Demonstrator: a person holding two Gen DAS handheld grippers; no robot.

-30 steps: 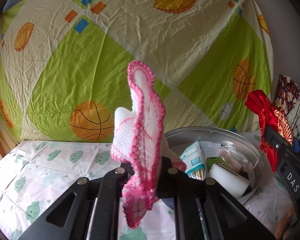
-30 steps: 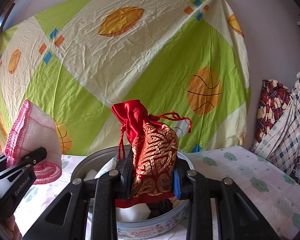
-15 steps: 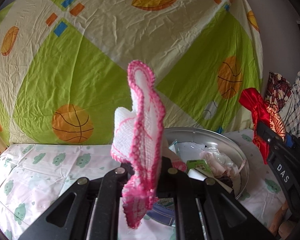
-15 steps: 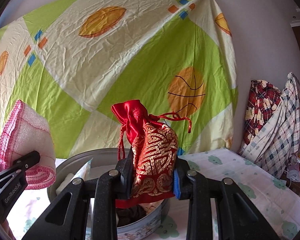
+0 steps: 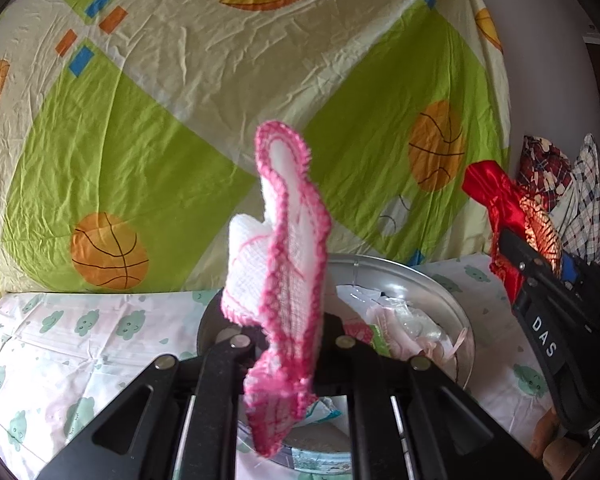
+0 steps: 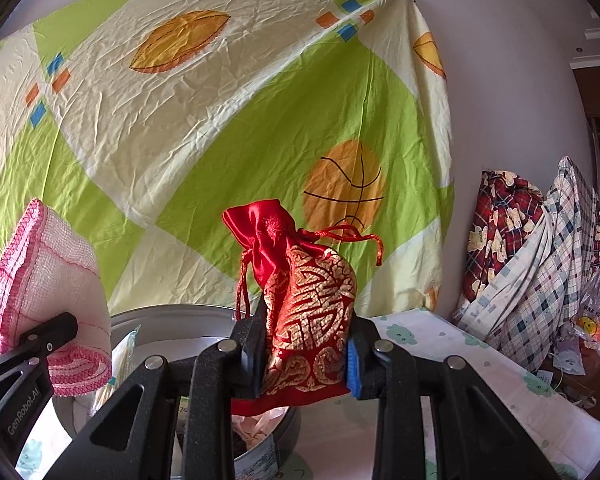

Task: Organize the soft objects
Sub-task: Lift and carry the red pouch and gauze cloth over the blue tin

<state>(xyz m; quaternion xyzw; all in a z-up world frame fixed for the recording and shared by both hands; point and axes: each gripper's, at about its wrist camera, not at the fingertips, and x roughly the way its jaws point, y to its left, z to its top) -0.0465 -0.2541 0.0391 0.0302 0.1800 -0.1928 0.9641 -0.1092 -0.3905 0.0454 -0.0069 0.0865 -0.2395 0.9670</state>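
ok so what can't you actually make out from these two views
- Bottom of the metal bowl: in the left wrist view the pink-edged cloth and the left gripper cover it; in the right wrist view the red pouch and the right gripper do.
- Packets in the bowl: too blurred to read.
- Pouch contents: drawn shut.
- Plaid fabrics: cut off by the right edge.
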